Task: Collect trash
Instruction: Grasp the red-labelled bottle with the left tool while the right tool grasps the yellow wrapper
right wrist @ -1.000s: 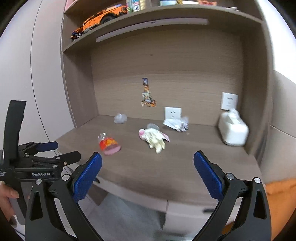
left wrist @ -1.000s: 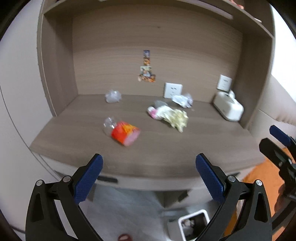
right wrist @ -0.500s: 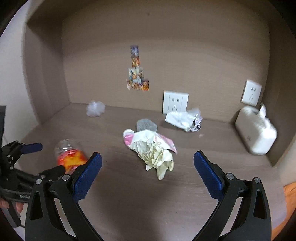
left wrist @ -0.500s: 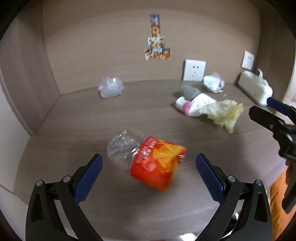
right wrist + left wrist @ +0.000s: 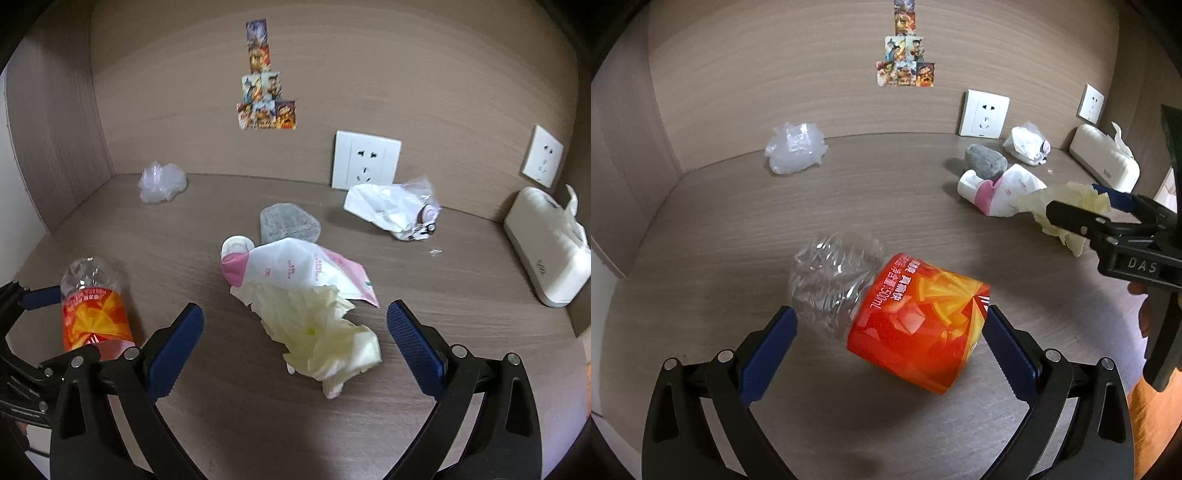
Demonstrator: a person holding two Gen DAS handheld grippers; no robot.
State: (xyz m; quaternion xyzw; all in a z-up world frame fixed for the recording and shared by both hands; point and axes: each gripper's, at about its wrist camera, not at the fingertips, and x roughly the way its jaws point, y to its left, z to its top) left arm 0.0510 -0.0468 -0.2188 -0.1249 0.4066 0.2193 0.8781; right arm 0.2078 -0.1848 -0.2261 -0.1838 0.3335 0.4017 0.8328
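A crushed clear bottle with an orange label (image 5: 908, 306) (image 5: 92, 314) lies on its side on the wooden desk (image 5: 720, 229). My left gripper (image 5: 886, 343) is open, its blue pads flanking the bottle. A crumpled pale-yellow tissue (image 5: 321, 336) (image 5: 1067, 210) lies against a pink-and-white wrapper (image 5: 295, 269) (image 5: 1001, 192). My right gripper (image 5: 295, 343) is open, with the tissue between and just ahead of its pads. A grey lump (image 5: 288, 223), a white crumpled bag (image 5: 391, 208) and a clear plastic wad (image 5: 796, 147) (image 5: 160, 182) lie farther back.
A white tissue box (image 5: 546, 243) stands at the far right by the alcove's side wall. Wall sockets (image 5: 365, 160) and stickers (image 5: 264, 96) are on the back panel. A side wall (image 5: 55, 122) closes the left. The right gripper's body (image 5: 1126, 243) shows in the left wrist view.
Both grippers have moved forward and down over the desk. The bottle now sits between my left pads and the yellow tissue between my right pads. Both stayed open.
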